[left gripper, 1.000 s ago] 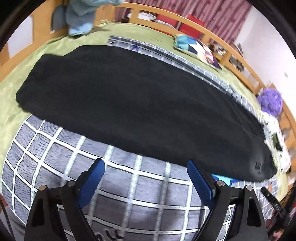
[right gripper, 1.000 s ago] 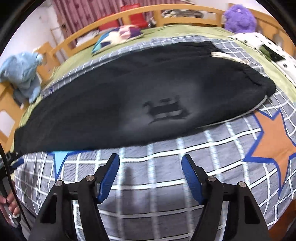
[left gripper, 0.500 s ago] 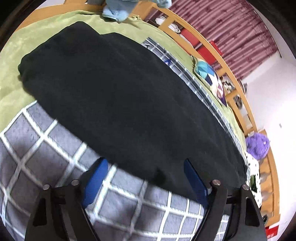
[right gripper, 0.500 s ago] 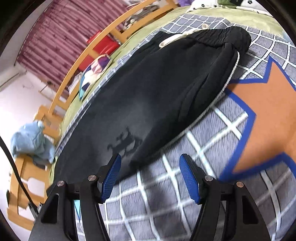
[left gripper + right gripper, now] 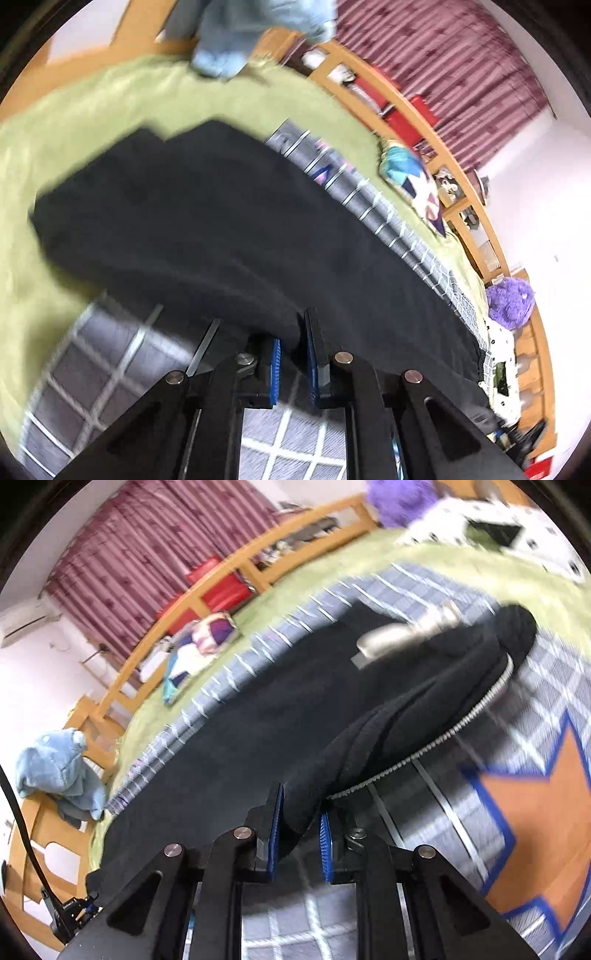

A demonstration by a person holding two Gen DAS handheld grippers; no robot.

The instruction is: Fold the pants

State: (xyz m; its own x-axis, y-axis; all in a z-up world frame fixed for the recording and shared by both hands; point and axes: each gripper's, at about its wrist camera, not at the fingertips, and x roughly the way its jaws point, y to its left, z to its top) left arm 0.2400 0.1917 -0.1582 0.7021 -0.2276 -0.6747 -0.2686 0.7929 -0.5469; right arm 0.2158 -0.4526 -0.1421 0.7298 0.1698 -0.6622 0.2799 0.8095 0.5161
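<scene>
Pants (image 5: pixel 229 236) of matte black fleece-like cloth lie stretched lengthwise across the bed, on a grey blanket (image 5: pixel 110 373) gridded with white lines. We see the near edge of the cloth gathered into a soft ridge where each tool meets it. The left gripper (image 5: pixel 293 363) has its blue ribbed pads (image 5: pixel 275 369) drawn together on that black edge, towards the leg end of the garment. The right gripper (image 5: pixel 301 843) is closing its jaws, with a thick fold of the same cloth pinched between the pads, towards the waist end. There we note a ribbed waistband (image 5: pixel 517 631), a pale flat drawstring (image 5: pixel 402 637) and a white corded seam (image 5: pixel 461 722) curving along the side. An orange star (image 5: pixel 546 812) with a blue outline is printed on the blanket just beside the waist. Beneath the blanket spreads a green plush cover (image 5: pixel 74 122). Around the bed runs a curved wooden rail (image 5: pixel 207 587); a light blue garment (image 5: pixel 55 768) hangs over it. A patchwork cushion (image 5: pixel 410 177) and a purple plush toy (image 5: pixel 511 302) lie beyond the pants, with maroon curtains (image 5: pixel 147 542) behind. Both views are blurred.
</scene>
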